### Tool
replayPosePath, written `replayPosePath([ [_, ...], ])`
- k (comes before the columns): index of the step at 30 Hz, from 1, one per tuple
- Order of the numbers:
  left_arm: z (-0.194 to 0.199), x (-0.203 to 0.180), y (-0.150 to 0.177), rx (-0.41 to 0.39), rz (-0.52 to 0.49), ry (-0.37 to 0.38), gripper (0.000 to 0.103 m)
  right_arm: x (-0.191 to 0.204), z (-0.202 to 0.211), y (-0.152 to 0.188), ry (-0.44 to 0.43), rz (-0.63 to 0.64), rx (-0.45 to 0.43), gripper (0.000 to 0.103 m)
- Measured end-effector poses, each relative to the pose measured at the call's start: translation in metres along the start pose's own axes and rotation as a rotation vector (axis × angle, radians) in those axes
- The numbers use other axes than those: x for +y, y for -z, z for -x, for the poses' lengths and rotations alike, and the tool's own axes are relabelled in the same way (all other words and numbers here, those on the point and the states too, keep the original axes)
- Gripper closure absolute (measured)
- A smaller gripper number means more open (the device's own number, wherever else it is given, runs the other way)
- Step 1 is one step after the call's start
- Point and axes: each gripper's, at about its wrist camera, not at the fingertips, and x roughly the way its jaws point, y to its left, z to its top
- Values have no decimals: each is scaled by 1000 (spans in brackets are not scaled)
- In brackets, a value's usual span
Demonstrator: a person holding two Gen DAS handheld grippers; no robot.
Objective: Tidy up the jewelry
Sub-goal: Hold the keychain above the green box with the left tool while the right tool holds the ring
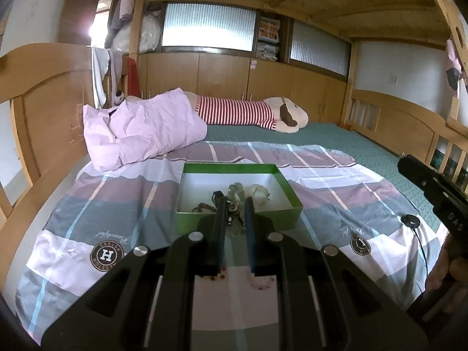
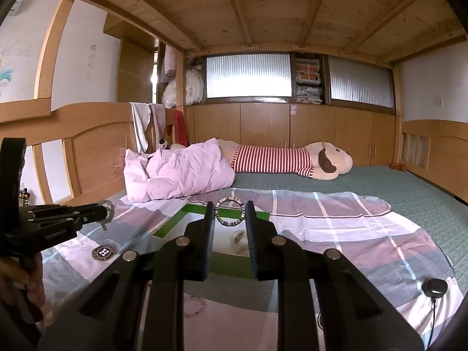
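A green box (image 1: 288,193) with a white inside sits on the plaid sheet; it holds several bracelets, including pale bead ones (image 1: 257,191). My left gripper (image 1: 235,204) is shut on a dark metal bracelet (image 1: 232,210) at the box's near wall. In the right wrist view my right gripper (image 2: 229,212) is shut on a silver ring-shaped bracelet (image 2: 229,211), held above the green box (image 2: 231,261). The left gripper (image 2: 106,212) shows at the left with its bracelet. A pink bead bracelet (image 2: 194,305) and a dark bead one (image 1: 215,278) lie on the sheet.
A pink pillow (image 1: 143,128) and a striped plush toy (image 1: 263,114) lie farther back on the bed. A black puck with a cable (image 1: 410,220) rests on the sheet at the right. Wooden bed rails (image 1: 409,122) run along both sides.
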Motion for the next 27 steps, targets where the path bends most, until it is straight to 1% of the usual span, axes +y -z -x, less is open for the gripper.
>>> replayPosePath([
  [12, 6, 2, -1, -18, -8, -9, 90, 0, -3, 1, 0, 7, 12, 82],
  [27, 6, 4, 0, -11, -14, -8, 90, 0, -4, 3, -1, 9, 15, 82],
])
